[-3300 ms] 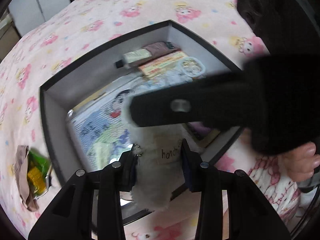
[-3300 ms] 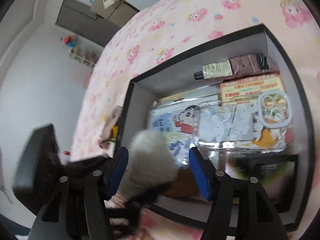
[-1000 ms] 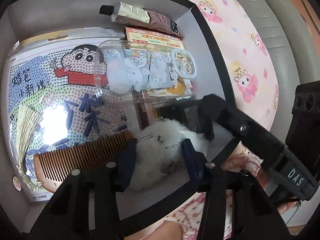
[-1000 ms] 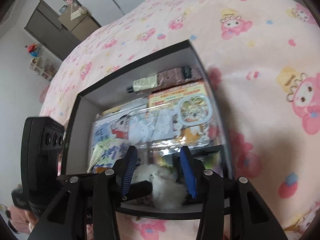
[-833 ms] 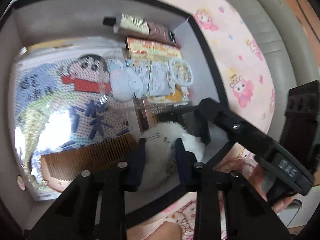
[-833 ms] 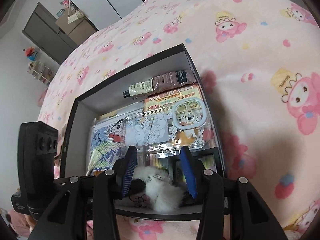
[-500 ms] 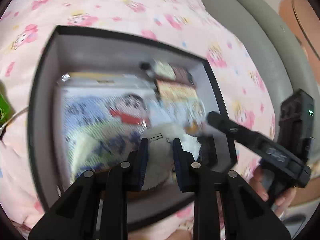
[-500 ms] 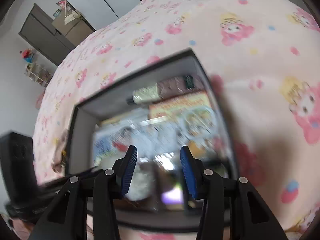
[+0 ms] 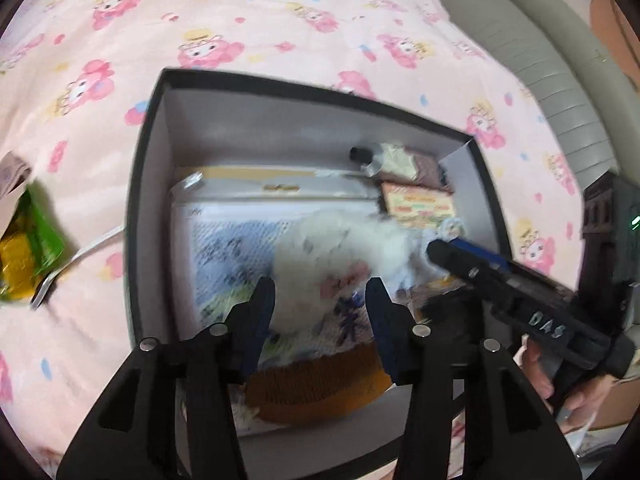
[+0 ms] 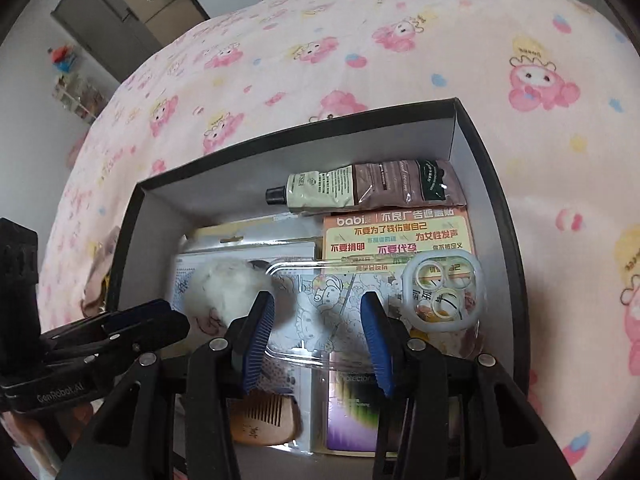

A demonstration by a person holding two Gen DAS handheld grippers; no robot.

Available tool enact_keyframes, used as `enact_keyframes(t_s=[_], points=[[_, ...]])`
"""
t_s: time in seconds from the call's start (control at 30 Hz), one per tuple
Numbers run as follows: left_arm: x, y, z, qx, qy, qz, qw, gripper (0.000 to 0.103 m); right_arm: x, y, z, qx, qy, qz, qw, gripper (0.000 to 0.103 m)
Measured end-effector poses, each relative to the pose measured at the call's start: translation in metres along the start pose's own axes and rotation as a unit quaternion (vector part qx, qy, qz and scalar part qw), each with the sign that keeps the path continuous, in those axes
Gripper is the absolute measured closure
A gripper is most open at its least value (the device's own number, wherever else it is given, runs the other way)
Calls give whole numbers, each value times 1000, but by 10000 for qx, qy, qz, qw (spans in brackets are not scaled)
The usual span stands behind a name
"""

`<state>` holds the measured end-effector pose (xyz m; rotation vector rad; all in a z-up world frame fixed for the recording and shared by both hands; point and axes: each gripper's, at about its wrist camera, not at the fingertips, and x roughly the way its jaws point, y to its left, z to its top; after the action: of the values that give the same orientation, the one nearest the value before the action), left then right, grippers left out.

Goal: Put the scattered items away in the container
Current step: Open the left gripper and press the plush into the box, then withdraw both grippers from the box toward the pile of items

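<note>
- Step: dropping the white fluffy plush charm (image 9: 340,248) into the black box (image 9: 148,128) on the pink cartoon bedsheet (image 9: 280,20).
- Left gripper (image 9: 320,304): jaws opening, pads clear of the fluff; charm sits just ahead of the tips, inside the box, over the cartoon-print packet (image 9: 224,248). Looks released.
- Right gripper (image 10: 316,328): jaws apart, nothing between them, hovering over the clear phone case (image 10: 360,300).
- Box also holds a cream tube (image 10: 320,194), wooden comb (image 10: 264,420), orange card (image 10: 396,236).
- Next, prob.: lift left gripper clear w/o snagging fluff, then go for the green snack packet (image 9: 28,236) lying on the sheet outside the box's left wall. Needs a flat, low pinch on the crinkly edge.
</note>
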<state>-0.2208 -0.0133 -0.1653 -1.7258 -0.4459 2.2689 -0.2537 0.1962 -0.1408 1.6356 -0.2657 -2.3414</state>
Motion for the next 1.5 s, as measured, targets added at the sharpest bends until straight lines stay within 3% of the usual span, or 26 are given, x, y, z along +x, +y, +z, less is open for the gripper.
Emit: enact_keyframes(t_s=[0.07, 0.2, 0.23, 0.37, 0.47, 0.57, 0.67, 0.8, 0.9, 1.0, 1.13, 1.3, 1.5], points=[[-2, -4, -10, 38, -37, 223, 9997, 61, 0, 5, 0, -122, -20, -22, 9999, 62], [8, -16, -17, 284, 148, 300, 9990, 64, 4, 12, -3, -506, -227, -1062, 9928, 62], [14, -18, -16, 342, 219, 348, 9986, 64, 5, 13, -3, -591, -228, -1142, 9914, 62], [30, -18, 1, 382, 268, 625, 9970, 64, 12, 3, 2, -368, -33, -719, 9967, 62], [23, -16, 22, 317, -18, 946, 9950, 65, 21, -7, 11, -149, 112, -591, 9981, 62], [17, -15, 28, 228, -26, 642, 9977, 65, 23, -14, 18, 66, 75, -430, 9990, 62], [31, -16, 22, 300, 312, 437, 9981, 65, 19, -9, 17, -25, -2, -433, 9991, 62], [44, -17, 11, 409, 552, 411, 9968, 65, 9, 2, 16, -414, -424, -1367, 9888, 62], [52, -20, 21, 425, 480, 483, 9968, 65, 7, -3, 17, -280, -367, -1052, 9934, 62], [46, -16, 40, 128, 84, 597, 9981, 65, 18, -7, 18, -87, -101, -693, 9975, 62], [41, -9, 44, -135, 1, 502, 9986, 65, 19, -11, 20, 116, -267, -821, 9962, 62], [45, -6, 47, -91, 79, 759, 9970, 65, 21, -14, 19, 183, -213, -706, 9971, 62], [32, -16, 35, 79, -158, 428, 9989, 64, 14, -5, 16, 63, -273, -611, 9977, 62]])
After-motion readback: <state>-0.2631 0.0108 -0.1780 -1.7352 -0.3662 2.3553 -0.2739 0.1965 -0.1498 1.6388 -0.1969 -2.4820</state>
